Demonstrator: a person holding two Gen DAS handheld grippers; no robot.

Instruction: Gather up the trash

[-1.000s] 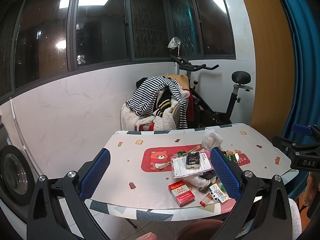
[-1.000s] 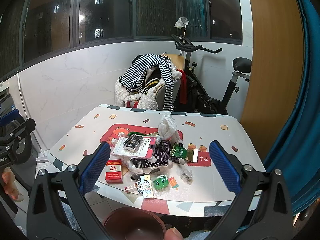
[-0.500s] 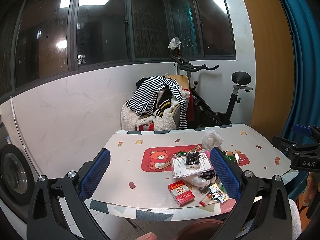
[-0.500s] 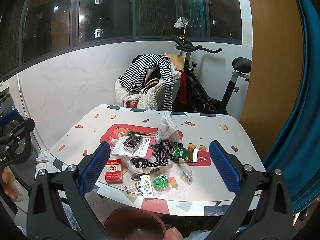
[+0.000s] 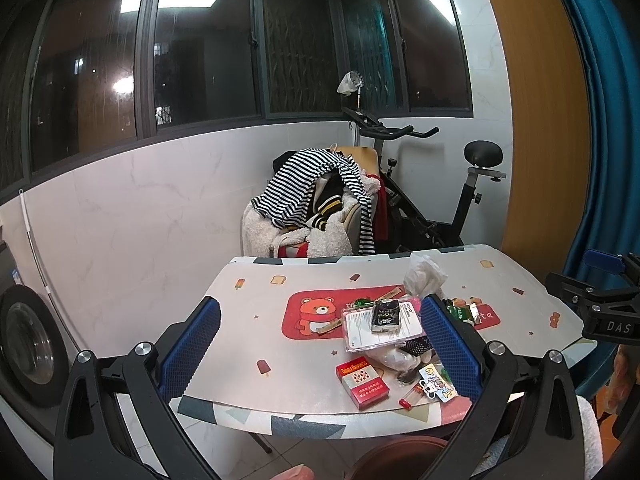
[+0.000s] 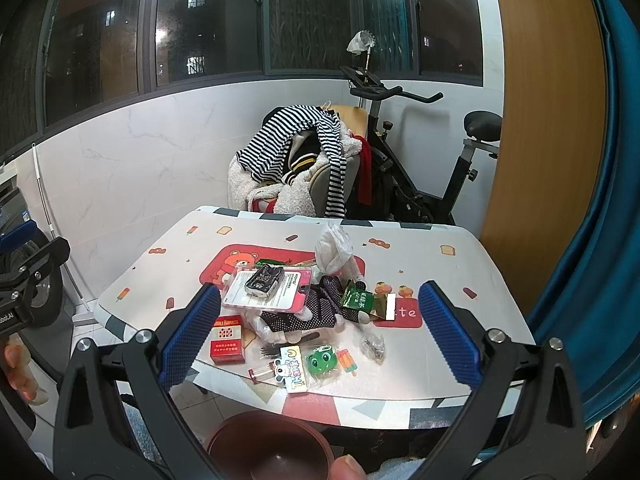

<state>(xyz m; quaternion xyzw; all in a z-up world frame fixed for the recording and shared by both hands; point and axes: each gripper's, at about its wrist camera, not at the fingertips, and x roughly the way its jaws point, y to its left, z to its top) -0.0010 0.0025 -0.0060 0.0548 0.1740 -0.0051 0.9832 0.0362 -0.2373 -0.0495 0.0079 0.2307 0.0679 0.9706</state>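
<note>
Left wrist: left tongs (image 5: 318, 344) wide open, empty, short of tabletop (image 5: 256, 320); trash pile (image 5: 396, 336) at near right edge. Red carton (image 5: 362, 378) light, stiff, probably best pinched across narrow sides.

Right wrist: right tongs (image 6: 320, 332) wide open, empty. Crumpled bag (image 6: 334, 250) soft, slippery; brown bin (image 6: 268, 450) below.

Even overhead indoor light, its ceiling panels mirrored as white glare patches in the dark windows (image 5: 180, 60) at eleven o'clock, renders both views sharp at centre with soft shadows, while fisheye distortion bows straight lines and blackens corners at the periphery.
</note>
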